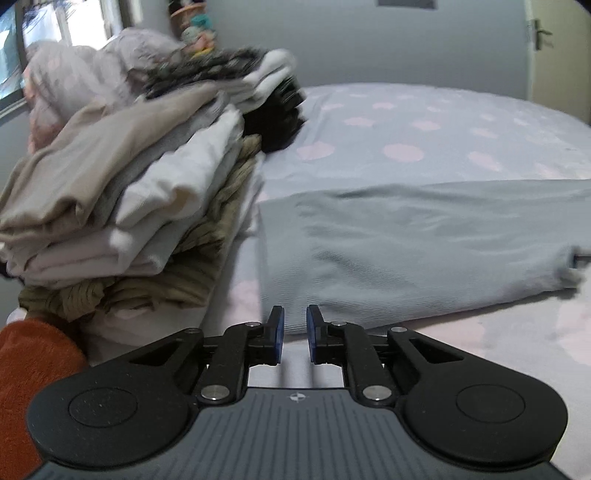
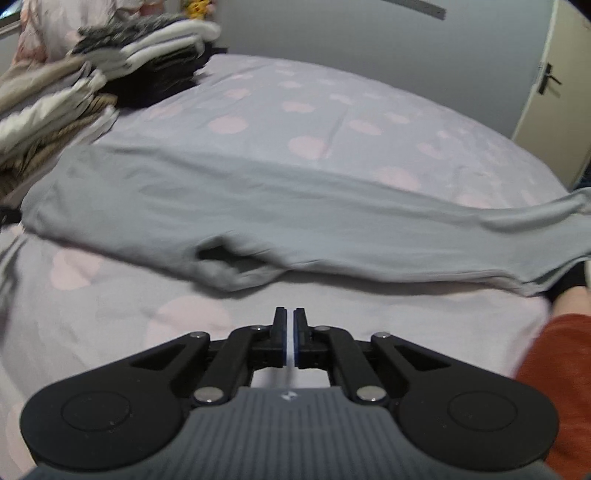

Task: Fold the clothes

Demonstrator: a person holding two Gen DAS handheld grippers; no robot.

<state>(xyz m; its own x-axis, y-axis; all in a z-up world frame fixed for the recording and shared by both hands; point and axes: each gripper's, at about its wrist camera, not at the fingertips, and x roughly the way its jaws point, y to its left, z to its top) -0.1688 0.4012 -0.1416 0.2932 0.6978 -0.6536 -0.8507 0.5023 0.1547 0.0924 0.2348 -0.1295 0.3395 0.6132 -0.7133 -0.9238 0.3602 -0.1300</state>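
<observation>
Plain grey wall (image 2: 332, 33) behind bed in lilac, pink-spotted cover (image 2: 332, 110). Cream door with dark lever handle (image 2: 550, 79) right. Daylit window (image 1: 55, 26) far left.

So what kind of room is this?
Most likely a bedroom. A wide bed under a lilac cover with pink spots fills the view, a stack of folded clothes sits on it beside a long grey garment laid flat, and a cream door with a handle is behind.

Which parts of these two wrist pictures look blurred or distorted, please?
Left wrist view: the stack of folded clothes is smeared by motion blur, while the left gripper stays sharp. Right wrist view: the grey garment is softly blurred, the bed bulges from fisheye distortion, and the right gripper is crisp.
</observation>
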